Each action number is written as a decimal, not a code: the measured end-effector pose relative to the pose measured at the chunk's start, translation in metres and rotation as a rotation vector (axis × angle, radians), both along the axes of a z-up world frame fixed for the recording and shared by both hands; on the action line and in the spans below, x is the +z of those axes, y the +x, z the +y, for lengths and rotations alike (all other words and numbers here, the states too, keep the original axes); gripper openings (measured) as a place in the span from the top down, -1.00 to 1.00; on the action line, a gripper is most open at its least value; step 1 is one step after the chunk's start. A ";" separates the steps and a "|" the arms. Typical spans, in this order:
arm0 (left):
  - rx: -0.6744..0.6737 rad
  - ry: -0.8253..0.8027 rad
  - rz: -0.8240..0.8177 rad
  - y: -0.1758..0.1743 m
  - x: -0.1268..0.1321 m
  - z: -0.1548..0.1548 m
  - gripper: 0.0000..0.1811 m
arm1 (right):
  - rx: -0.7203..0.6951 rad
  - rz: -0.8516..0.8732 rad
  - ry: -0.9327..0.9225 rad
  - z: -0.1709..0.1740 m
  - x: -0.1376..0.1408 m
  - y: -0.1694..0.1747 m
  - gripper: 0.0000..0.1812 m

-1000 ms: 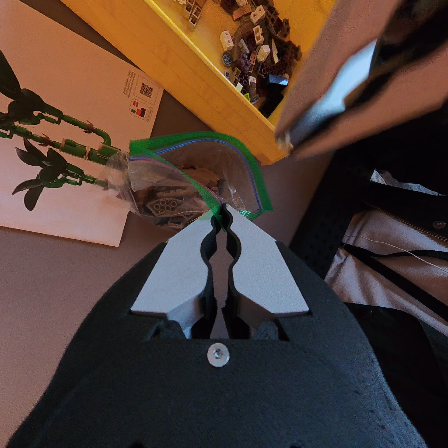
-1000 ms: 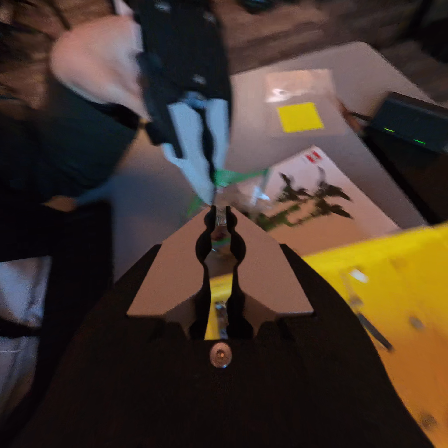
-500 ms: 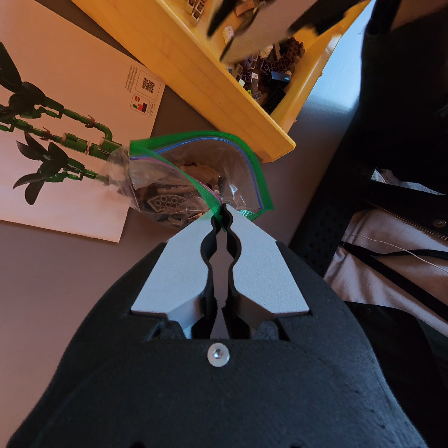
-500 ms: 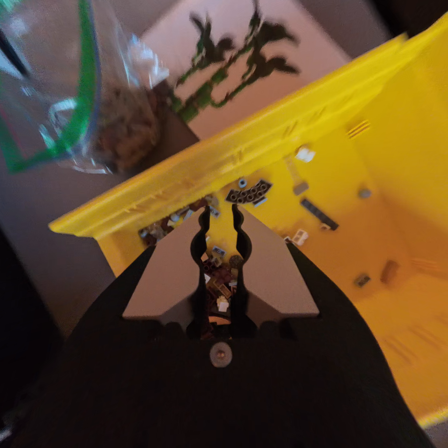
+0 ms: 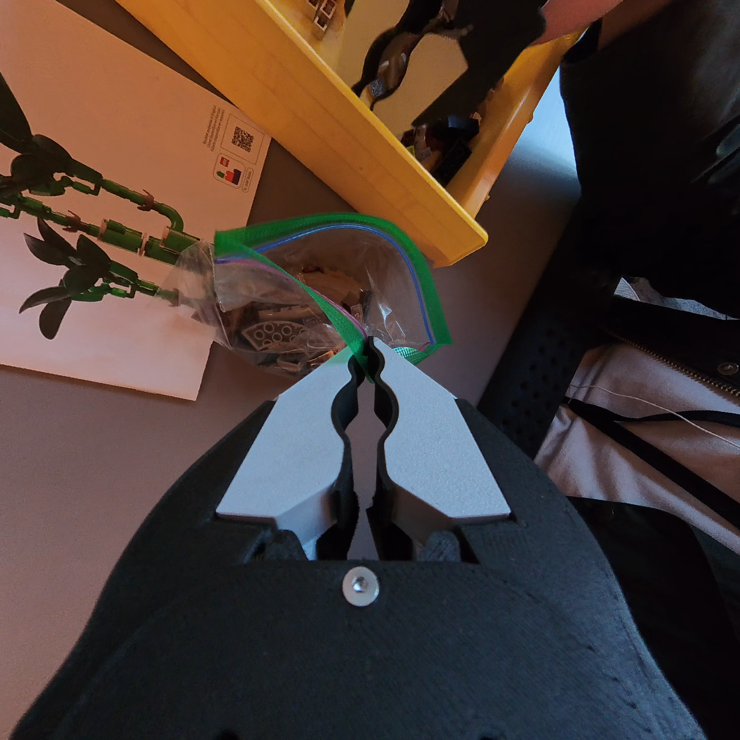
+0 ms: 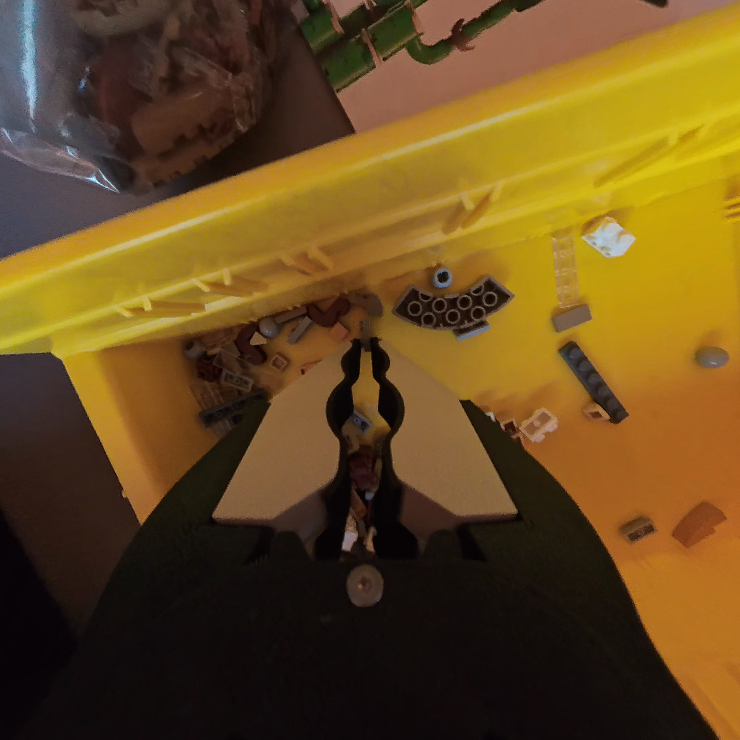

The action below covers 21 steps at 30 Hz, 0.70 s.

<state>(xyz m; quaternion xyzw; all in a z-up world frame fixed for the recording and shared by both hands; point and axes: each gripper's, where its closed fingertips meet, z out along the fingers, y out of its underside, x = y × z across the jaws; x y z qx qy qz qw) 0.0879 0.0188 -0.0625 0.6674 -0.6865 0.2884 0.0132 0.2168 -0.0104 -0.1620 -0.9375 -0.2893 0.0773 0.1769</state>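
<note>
Grey table | left tongs clamp green bag rim | right tongs pinch small grey piece in yellow bin

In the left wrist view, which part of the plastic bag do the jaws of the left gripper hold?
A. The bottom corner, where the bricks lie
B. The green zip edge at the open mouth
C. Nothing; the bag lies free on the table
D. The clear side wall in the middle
B: the left gripper has its jaws closed on the green zip edge of the open plastic bag.
</note>
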 end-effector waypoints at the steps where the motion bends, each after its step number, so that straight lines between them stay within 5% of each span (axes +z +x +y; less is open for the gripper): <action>1: 0.000 0.000 0.000 0.000 0.000 0.000 1.00 | -0.012 -0.010 0.004 -0.001 0.004 0.004 0.94; 5: 0.002 -0.006 0.000 0.001 0.000 0.000 1.00 | -0.070 0.027 0.198 0.011 0.068 -0.002 0.95; 9: 0.004 -0.010 0.003 0.002 -0.001 0.000 1.00 | 0.082 0.310 0.449 0.012 0.152 -0.084 0.95; 11: 0.004 -0.012 0.007 0.002 -0.002 -0.001 1.00 | 0.175 0.376 0.420 0.008 0.147 -0.117 0.95; 14: 0.005 -0.007 0.009 0.001 -0.002 -0.001 1.00 | 0.101 0.178 0.343 0.024 0.109 -0.098 0.82; 16: 0.006 -0.006 0.005 0.000 -0.001 -0.001 1.00 | 0.092 0.234 0.345 0.022 0.115 -0.094 0.78; 19: 0.008 -0.007 0.002 0.000 0.000 0.001 1.00 | -0.017 0.299 0.482 0.030 0.147 -0.060 0.77; 21: 0.012 -0.011 0.003 0.000 0.000 0.001 1.00 | -0.182 0.227 0.503 0.037 0.140 -0.012 0.75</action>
